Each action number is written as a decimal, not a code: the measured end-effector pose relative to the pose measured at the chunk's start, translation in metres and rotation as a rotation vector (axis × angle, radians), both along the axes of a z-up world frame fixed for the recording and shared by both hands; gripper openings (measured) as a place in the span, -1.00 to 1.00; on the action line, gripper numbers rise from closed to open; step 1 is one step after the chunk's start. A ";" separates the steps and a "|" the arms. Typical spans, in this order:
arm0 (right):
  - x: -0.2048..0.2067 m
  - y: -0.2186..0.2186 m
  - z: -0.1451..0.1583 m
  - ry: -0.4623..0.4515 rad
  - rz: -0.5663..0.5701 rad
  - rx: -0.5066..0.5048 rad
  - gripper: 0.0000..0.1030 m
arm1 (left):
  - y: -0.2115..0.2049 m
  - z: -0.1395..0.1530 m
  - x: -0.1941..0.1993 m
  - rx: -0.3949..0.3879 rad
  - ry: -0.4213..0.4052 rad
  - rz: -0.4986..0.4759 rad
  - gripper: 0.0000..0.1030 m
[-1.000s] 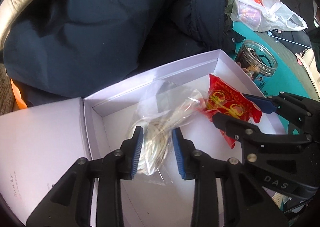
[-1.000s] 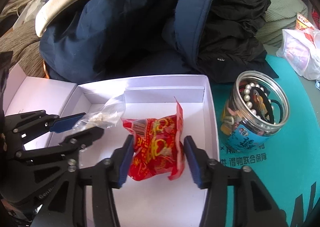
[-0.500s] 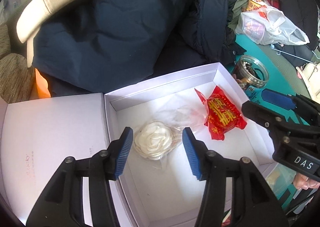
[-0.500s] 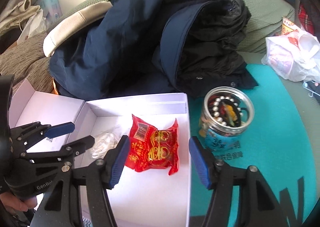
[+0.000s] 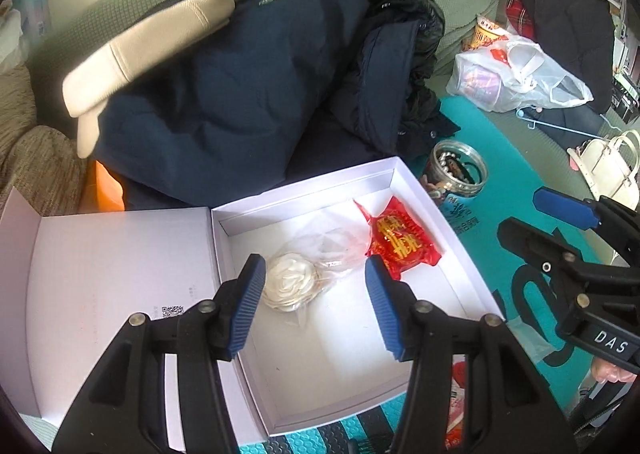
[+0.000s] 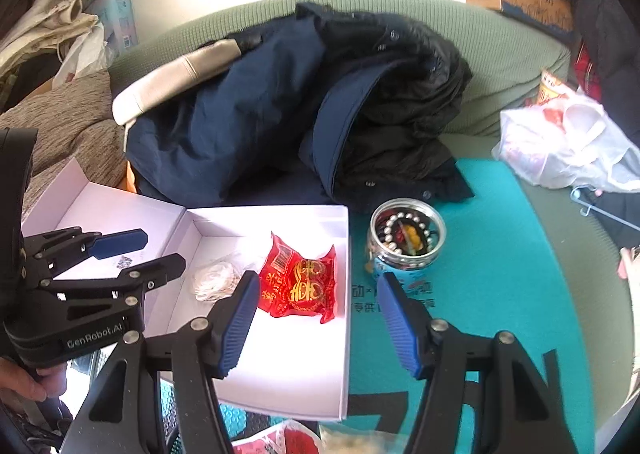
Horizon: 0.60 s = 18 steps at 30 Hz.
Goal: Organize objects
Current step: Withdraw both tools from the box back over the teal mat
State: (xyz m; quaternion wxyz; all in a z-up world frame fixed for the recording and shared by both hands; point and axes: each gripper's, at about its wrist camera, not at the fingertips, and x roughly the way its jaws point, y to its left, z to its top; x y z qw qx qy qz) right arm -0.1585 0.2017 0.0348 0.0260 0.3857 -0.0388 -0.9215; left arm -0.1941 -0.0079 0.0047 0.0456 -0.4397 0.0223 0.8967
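Your left gripper (image 5: 314, 304) and right gripper (image 6: 316, 318) hover empty, jaws apart, above the white box (image 5: 448, 226). Both packets sit inside, so next I'd pick the bead jar (image 6: 406, 238), right of centre.

Left gripper (image 5: 316, 302) and right gripper (image 6: 316, 318) hover, jaws apart, empty.

You get bright daylight in both views. Glare washes out the white box (image 6: 304, 366) floor toward 6 o'clock. Fisheye bending and dark vignetting crowd every corner; the centre stays sharp.
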 end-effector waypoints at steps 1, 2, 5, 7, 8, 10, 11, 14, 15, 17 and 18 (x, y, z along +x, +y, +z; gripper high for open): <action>0.003 0.000 0.003 0.005 0.001 0.004 0.19 | 0.000 0.005 0.004 -0.001 0.006 0.003 -0.02; 0.008 0.000 0.008 0.012 0.001 0.010 0.19 | 0.000 0.009 0.008 -0.001 0.009 0.007 0.02; 0.022 -0.001 0.022 0.031 0.009 0.031 0.19 | 0.000 0.023 0.021 0.011 0.018 0.002 0.13; 0.030 -0.002 0.030 0.042 0.011 0.038 0.19 | 0.003 0.031 0.029 0.009 0.029 0.005 0.15; 0.035 -0.002 0.034 0.047 0.012 0.040 0.19 | 0.004 0.034 0.034 0.009 0.034 0.003 0.20; 0.046 -0.002 0.041 0.059 0.012 0.044 0.20 | 0.007 0.041 0.043 0.013 0.044 -0.005 0.25; 0.052 -0.003 0.044 0.064 0.010 0.046 0.20 | 0.008 0.045 0.048 0.012 0.051 -0.007 0.27; 0.068 -0.003 0.052 0.079 0.004 0.050 0.26 | 0.015 0.054 0.065 0.003 0.072 -0.021 0.35; 0.075 -0.003 0.055 0.085 0.004 0.048 0.27 | 0.017 0.058 0.070 0.000 0.077 -0.027 0.37; 0.085 -0.003 0.059 0.090 0.009 0.049 0.27 | 0.021 0.064 0.082 -0.003 0.091 -0.034 0.45; 0.091 -0.004 0.061 0.094 0.010 0.050 0.27 | 0.024 0.066 0.088 -0.002 0.096 -0.037 0.46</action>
